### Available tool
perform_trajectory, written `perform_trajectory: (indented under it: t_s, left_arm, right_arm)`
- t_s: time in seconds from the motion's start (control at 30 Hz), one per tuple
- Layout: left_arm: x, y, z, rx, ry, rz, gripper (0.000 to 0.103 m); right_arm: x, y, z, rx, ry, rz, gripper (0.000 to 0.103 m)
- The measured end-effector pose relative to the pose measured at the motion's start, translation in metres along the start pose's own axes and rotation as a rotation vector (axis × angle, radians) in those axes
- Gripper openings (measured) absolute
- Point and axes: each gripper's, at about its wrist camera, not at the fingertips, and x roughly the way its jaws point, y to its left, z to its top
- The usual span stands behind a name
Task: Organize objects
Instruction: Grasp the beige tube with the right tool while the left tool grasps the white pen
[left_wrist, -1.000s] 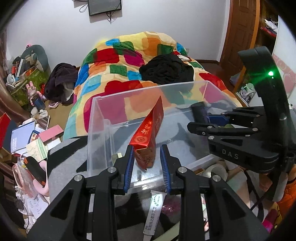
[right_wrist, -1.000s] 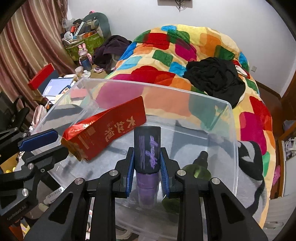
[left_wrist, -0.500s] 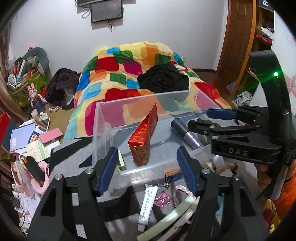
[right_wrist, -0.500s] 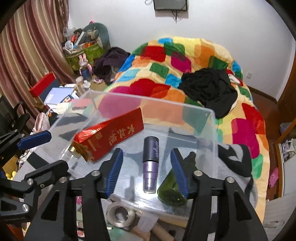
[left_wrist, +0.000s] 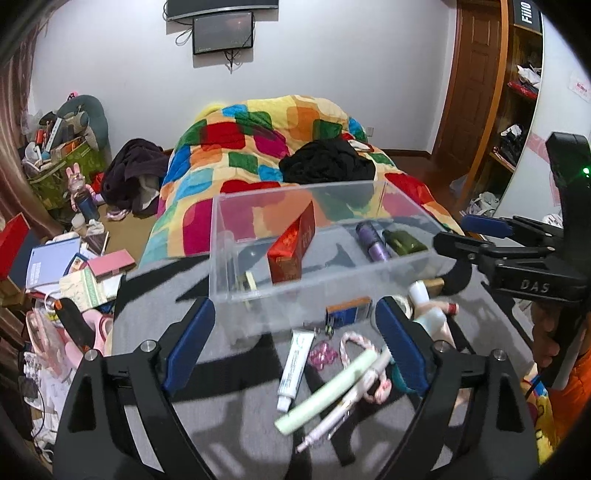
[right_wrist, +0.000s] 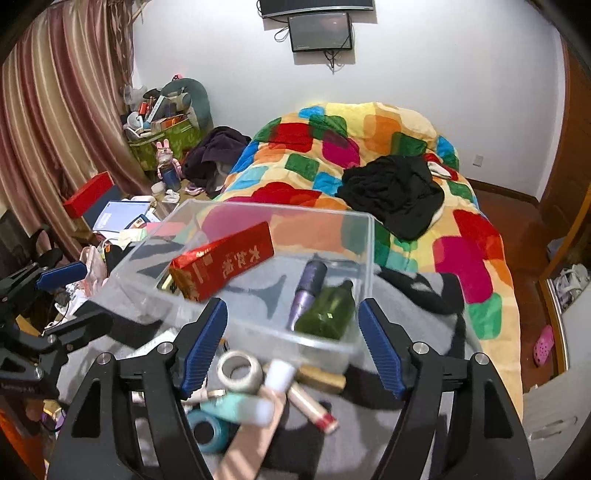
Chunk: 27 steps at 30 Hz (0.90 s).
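A clear plastic bin (left_wrist: 236, 258) (right_wrist: 364, 240) stands on a grey and black mat. In it lie a red box (left_wrist: 291, 243) (right_wrist: 221, 266), a purple tube (left_wrist: 371, 242) (right_wrist: 306, 291) and a green bottle (left_wrist: 402, 242) (right_wrist: 327, 314). My left gripper (left_wrist: 291, 347) is open and empty, above a white tube (left_wrist: 295, 365), a pale green stick (left_wrist: 328, 395) and a pink rope (left_wrist: 364, 365). My right gripper (right_wrist: 291, 347) is open and empty, above a tape roll (right_wrist: 240, 371), a white-capped bottle (right_wrist: 277, 374) and a teal tube (right_wrist: 236, 406).
A bed with a patchwork quilt (left_wrist: 258, 155) and black clothes (left_wrist: 328, 166) lies behind the bin. Books and boxes (left_wrist: 74, 269) pile up at the left. A small blue box (left_wrist: 347, 314) sits by the bin's front wall. A wooden door (left_wrist: 469, 85) stands at right.
Both grippers have opened, letting go of the red box and the purple tube in the bin, and have drawn back and up; loose items on the mat now show.
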Motion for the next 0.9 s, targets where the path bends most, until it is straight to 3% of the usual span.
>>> perform_trajectory:
  t_s: [0.33, 0.5, 0.67, 0.77, 0.8, 0.87, 0.9]
  left_arm:
    - [0.000, 0.000, -0.049, -0.026, 0.086, -0.024, 0.089]
    - [0.011, -0.006, -0.070, -0.037, 0.151, -0.063, 0.076]
    - [0.024, -0.010, -0.085, -0.055, 0.203, -0.088, 0.070]
    - [0.023, -0.013, -0.086, -0.057, 0.186, -0.085, 0.068]
    - [0.023, -0.014, -0.086, -0.062, 0.183, -0.095, 0.065]
    - [0.021, -0.017, -0.086, -0.064, 0.184, -0.121, 0.046]
    - [0.021, -0.019, -0.086, -0.058, 0.187, -0.123, 0.042]
  right_arm:
    - [-0.008, -0.002, -0.053, 0.014, 0.048, -0.011, 0.070]
    - [0.006, 0.005, -0.078, 0.019, 0.120, 0.014, 0.070]
    - [0.020, 0.011, -0.089, 0.016, 0.162, 0.054, 0.050]
    - [0.022, 0.015, -0.089, 0.006, 0.156, 0.058, 0.037]
    - [0.022, 0.016, -0.090, 0.003, 0.156, 0.061, 0.033]
    - [0.020, 0.016, -0.092, -0.003, 0.154, 0.065, 0.018]
    - [0.019, 0.015, -0.093, -0.001, 0.154, 0.069, 0.016]
